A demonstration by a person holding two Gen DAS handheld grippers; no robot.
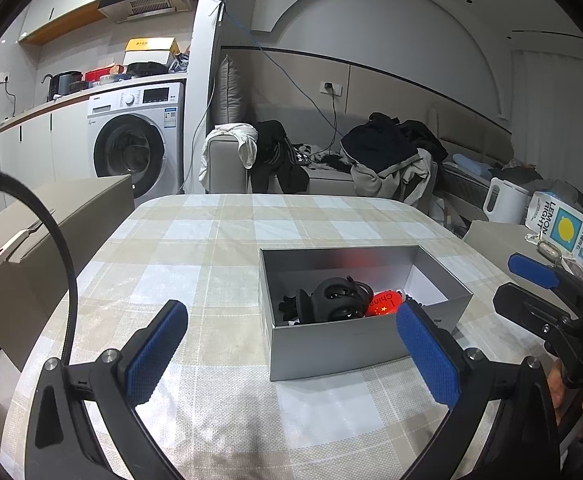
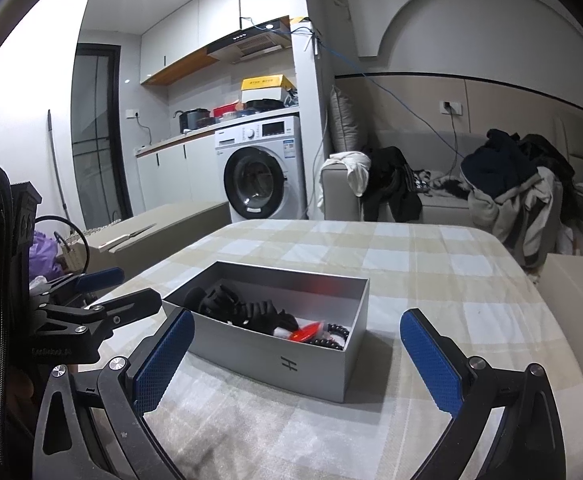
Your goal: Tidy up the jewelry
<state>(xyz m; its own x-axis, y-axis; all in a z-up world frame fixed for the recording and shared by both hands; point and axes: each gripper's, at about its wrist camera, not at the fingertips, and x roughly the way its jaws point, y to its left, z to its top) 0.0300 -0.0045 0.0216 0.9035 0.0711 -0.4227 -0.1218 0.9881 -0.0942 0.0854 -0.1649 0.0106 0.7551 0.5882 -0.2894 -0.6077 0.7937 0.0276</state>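
Observation:
A grey open box (image 1: 331,346) (image 2: 251,354) sits on the checked tablecloth (image 1: 211,248) (image 2: 431,280). Inside lie black hair clips (image 1: 331,300) (image 2: 247,310), a red item printed "China" (image 1: 385,304) (image 2: 305,334) and a dark bead bracelet (image 2: 333,334). My left gripper (image 1: 291,320) is open just in front of the box, nothing between its blue pads. My right gripper (image 2: 297,330) is open too, straddling the box's near corner from the right side, and empty. Each gripper shows at the edge of the other's view: the right gripper (image 1: 531,280), the left gripper (image 2: 103,284).
Cardboard boxes (image 1: 51,224) (image 2: 163,232) stand left of the table. A white jug (image 1: 505,200) and a lemon carton (image 1: 559,226) rest on a side surface at right. A sofa with piled clothes (image 1: 387,152) and a washing machine (image 1: 139,140) lie beyond.

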